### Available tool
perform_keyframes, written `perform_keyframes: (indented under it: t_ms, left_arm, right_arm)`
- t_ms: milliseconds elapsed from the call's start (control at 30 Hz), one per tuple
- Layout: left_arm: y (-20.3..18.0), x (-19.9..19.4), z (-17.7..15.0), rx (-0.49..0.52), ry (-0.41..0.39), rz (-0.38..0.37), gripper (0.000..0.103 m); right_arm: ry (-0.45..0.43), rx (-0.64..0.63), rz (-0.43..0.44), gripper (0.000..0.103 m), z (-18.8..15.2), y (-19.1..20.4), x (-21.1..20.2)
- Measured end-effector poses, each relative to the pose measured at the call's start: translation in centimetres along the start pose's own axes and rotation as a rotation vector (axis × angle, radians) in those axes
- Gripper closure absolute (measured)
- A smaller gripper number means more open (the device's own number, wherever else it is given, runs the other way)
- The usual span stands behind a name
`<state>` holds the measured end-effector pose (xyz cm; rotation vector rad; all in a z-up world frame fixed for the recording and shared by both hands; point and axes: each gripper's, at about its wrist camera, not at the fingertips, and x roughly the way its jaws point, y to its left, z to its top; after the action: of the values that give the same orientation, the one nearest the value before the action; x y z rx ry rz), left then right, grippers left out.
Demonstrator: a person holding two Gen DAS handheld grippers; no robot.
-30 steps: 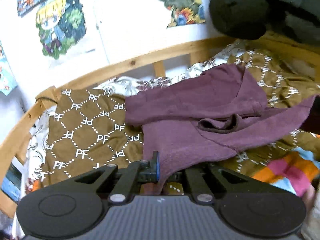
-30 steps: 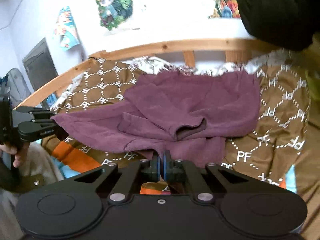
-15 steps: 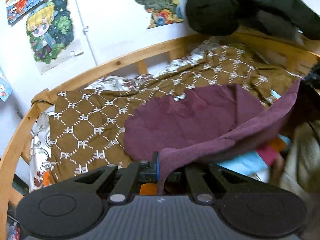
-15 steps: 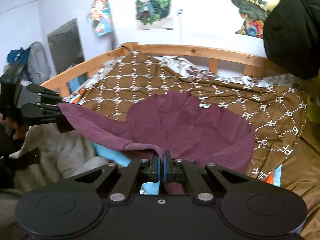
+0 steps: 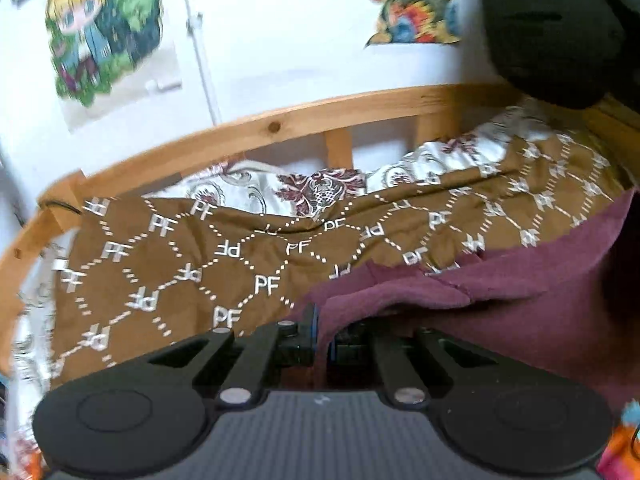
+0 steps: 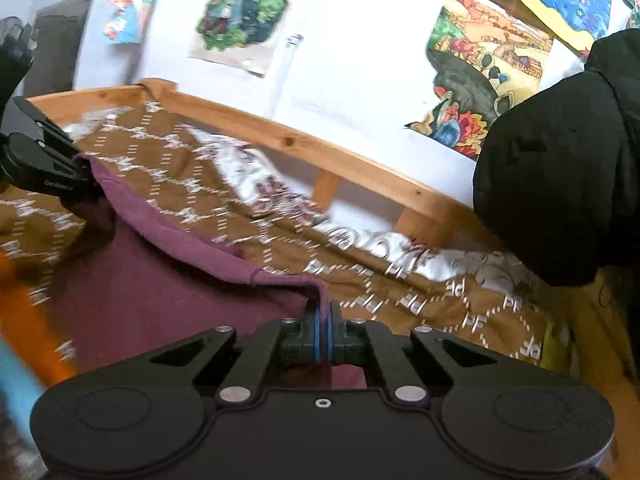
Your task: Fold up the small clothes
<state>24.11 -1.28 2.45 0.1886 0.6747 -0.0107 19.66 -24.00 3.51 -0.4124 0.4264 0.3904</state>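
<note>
Two hand-held grippers each pinched one end of a single edge of a maroon garment (image 6: 168,292), holding it stretched between them above a bed. The right gripper (image 6: 321,332) had its blue-edged pads pressed together on a corner of the cloth. The left gripper (image 5: 320,334) gripped the opposite end, with fabric draped over one of its fingers; in the right wrist view it appeared at the far left, clamped on the same edge. The garment hung down from that taut edge like a sheet, its lower part out of sight, so how much of it rested on the bedding could not be told.

Below it lay a brown blanket (image 5: 168,276) printed with white "PF" letters in a diamond pattern, over a pale floral sheet (image 5: 280,188). A curved wooden bed rail (image 6: 340,156) ran behind, a dark bulky garment (image 6: 560,184) hung at the right, and cartoon posters (image 6: 240,4) covered the white wall.

Judging by this, the folding was at an early stage: the garment was lifted and spread, no finished fold was visible, and laying it flat and folding it were still to come.
</note>
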Motion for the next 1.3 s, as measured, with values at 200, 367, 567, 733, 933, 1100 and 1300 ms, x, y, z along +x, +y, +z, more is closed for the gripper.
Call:
perform_keyframes:
  t_ms: [200,367,567,733,933,1100,1300]
  left_arm:
    - [0.2,8.7,0.2,-0.097,0.088,-0.033,0.098]
    - [0.1,12.8,-0.7,-0.127,0.154,-0.065,0.098]
    - [1.3,14.6,-1.8,-0.184,0.197,-0.095,0.088]
    - [3.2,14.1,-1.9,-0.313,0.192,-0.153,0.022]
    - [7.0,11.8,-2.7,-0.498,0.1,-0.215,0.008]
    - [8.7,9.4,-3.6,-0.499,0.065,-0.19,0.005]
    - [5.9,6.5,-5.5,-0.302,0.073,-0.155,0.001]
  right_arm:
    - [0.024,0.156,-0.002,0.101,-1.1,-2.1,10.0]
    - [0.042,0.352,0.008,0.101,-3.9,-3.0,15.1]
    - [0.055,0.305,-0.024,0.1,-4.3,-2.0,17.2]
    - [0.063,0.323,-0.042,0.093,-5.0,-2.2,17.2]
    - [0.023,0.383,-0.071,0.037,-5.2,-3.2,15.5]
    - [0.023,0.478,-0.06,0.013,-5.9,-4.3,13.2]
    - [0.059,0.343,-0.072,0.002,-7.1,-2.1,9.4]
